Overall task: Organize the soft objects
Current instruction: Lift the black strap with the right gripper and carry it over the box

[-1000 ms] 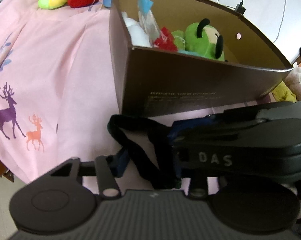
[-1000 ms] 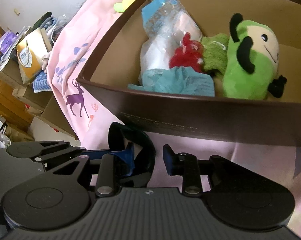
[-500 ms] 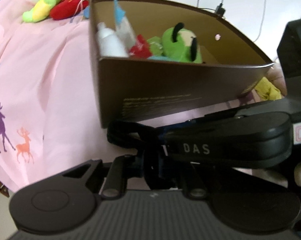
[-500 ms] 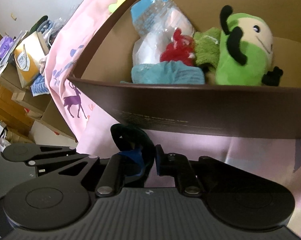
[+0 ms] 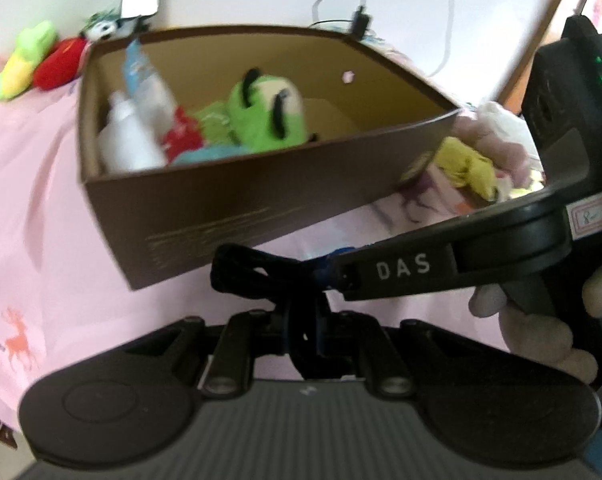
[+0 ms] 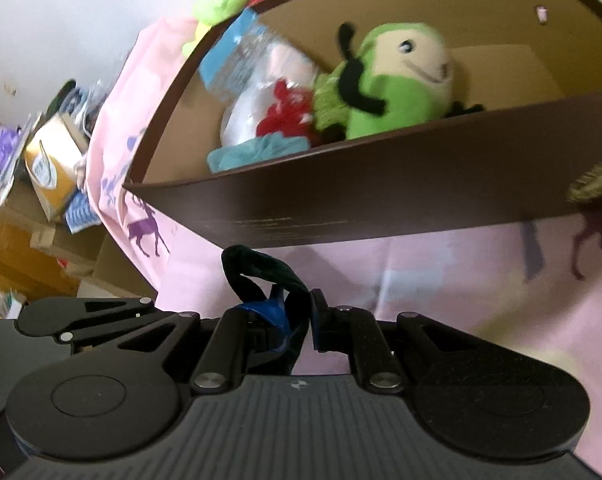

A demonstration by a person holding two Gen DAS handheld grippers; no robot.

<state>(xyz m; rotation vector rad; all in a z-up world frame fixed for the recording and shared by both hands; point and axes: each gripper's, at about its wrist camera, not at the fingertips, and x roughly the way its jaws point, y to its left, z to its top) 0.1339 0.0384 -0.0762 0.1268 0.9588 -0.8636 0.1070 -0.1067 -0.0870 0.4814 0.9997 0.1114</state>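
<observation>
the black fabric loop (image 5: 257, 268) is the piece we have in hand: a dark, soft band, perhaps a hair tie or strap, hanging just in front of the brown box (image 5: 237, 204) over the pink deer-print cloth (image 5: 33, 184). a second ago both sets of jaws stood apart around it; now both have come together on it. our left gripper (image 5: 304, 334) pinches one bunched end, and our right gripper (image 6: 299, 322) is clamped on the other, its blue-taped pads pressed into the fabric. the right gripper's arm crosses the left view beside our hand (image 5: 537, 320).

both grippers have also come up and shifted since then. the box sits lower in both views, and we look further into it. that tells us the pickup is done and the carry has begun.

inside the box already lie the green plush (image 6: 397, 80), a red toy (image 6: 287, 114), a teal cloth (image 6: 257, 152) and a plastic-wrapped bundle (image 6: 257, 68). a yellow toy (image 5: 467, 166) and the green-and-red plush (image 5: 33, 60) are outside it on the cloth. in our judgement the loop must clear the near wall before we let go.
</observation>
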